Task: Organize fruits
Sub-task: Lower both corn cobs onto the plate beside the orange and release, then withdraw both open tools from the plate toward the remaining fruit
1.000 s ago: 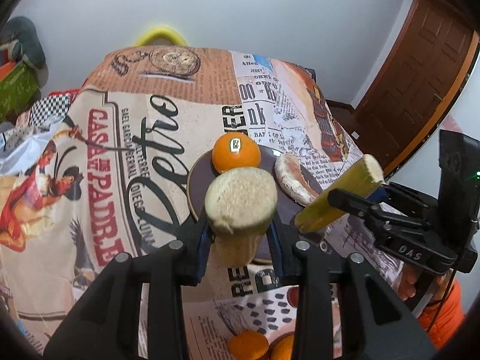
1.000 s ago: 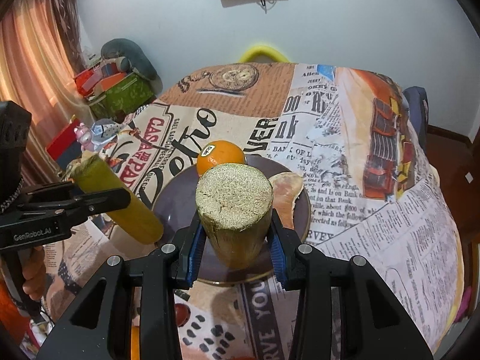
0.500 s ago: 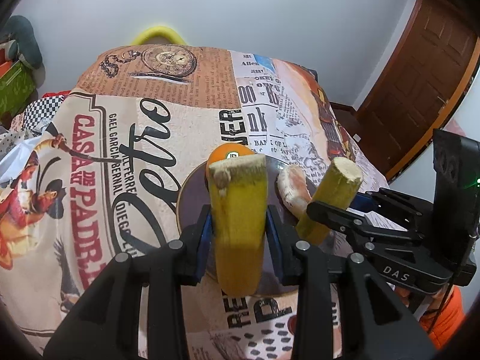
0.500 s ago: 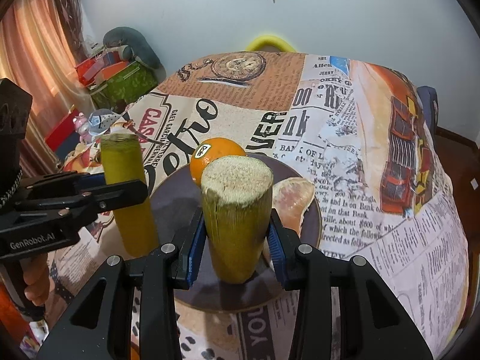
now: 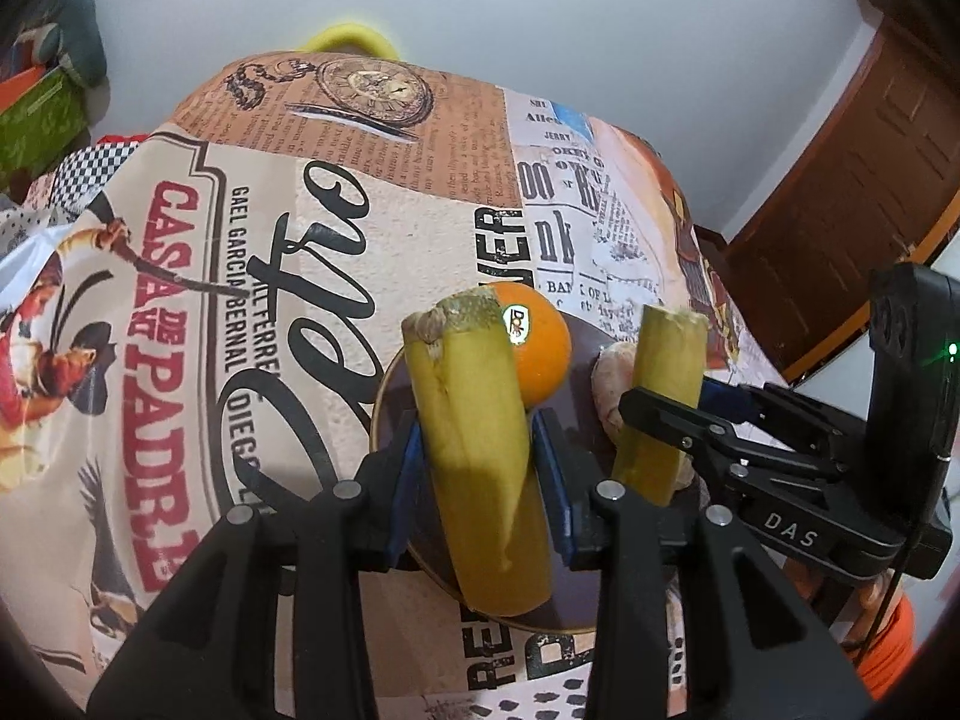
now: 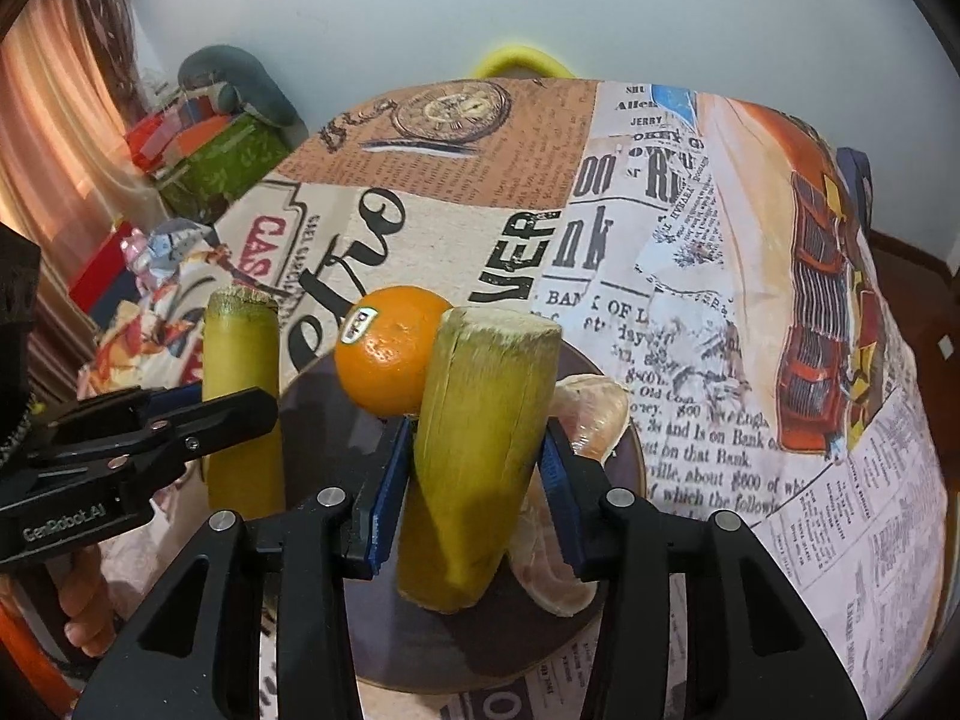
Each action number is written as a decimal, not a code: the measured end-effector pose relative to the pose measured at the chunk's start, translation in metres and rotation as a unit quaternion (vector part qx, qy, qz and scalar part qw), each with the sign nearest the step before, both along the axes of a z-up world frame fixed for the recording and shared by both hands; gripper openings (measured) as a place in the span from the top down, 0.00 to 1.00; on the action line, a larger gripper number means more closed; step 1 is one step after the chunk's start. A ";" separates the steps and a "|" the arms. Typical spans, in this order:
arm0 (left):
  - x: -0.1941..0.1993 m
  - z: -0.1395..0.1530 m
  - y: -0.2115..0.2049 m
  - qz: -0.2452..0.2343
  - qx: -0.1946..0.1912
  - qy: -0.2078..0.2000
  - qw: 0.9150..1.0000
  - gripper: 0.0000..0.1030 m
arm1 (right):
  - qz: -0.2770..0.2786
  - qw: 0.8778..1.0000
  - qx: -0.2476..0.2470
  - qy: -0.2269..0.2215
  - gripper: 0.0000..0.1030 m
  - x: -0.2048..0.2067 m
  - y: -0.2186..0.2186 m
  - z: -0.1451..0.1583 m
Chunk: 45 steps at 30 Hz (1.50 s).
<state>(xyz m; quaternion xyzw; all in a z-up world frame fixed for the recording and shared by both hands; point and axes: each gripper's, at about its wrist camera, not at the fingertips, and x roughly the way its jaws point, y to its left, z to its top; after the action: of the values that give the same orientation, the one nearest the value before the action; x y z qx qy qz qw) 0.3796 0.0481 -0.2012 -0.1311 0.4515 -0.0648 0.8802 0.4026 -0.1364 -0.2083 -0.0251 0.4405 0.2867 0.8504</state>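
Left hand-held gripper (image 5: 474, 480): closed on a yellow-green cane piece (image 5: 480, 450), which is held nearly upright between the blue pads over the near left part of the plate; also seen at the left in the right wrist view (image 6: 240, 414).
Right hand-held gripper (image 6: 477, 480): clamped on a second cane piece (image 6: 480, 450), held upright and slightly tilted above the plate; seen at the right in the left wrist view (image 5: 666, 414).
Plate (image 6: 318, 384): dark and round, set on the bench.
Orange (image 6: 390, 354): stickered, resting at the far side of the plate, behind both cane pieces.
Peeled citrus piece (image 6: 591, 414): lying on the plate's right side, just beside the right cane piece.
Bench (image 5: 252, 312): covered with a cloth printed with newspaper and poster motifs.
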 end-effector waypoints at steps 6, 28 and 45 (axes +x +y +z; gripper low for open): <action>-0.001 -0.010 0.006 0.014 -0.012 0.015 1.000 0.58 | 0.013 1.000 -0.015 0.001 0.59 -0.002 0.002 -0.006; -0.055 0.034 0.001 0.001 0.057 -0.021 0.998 0.58 | 0.003 0.999 0.005 -0.044 0.59 -0.059 -0.014 0.040; -0.154 0.066 -0.015 -0.011 0.069 -0.037 0.997 0.55 | -0.031 0.995 -0.010 -0.094 0.49 -0.152 -0.044 0.069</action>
<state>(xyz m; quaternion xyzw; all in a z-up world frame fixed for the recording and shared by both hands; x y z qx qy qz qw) 0.2257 0.0332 -0.1348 -0.0627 0.4238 -0.0478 0.9023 0.2502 -0.1803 -0.1392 -0.0472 0.3624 0.2524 0.8959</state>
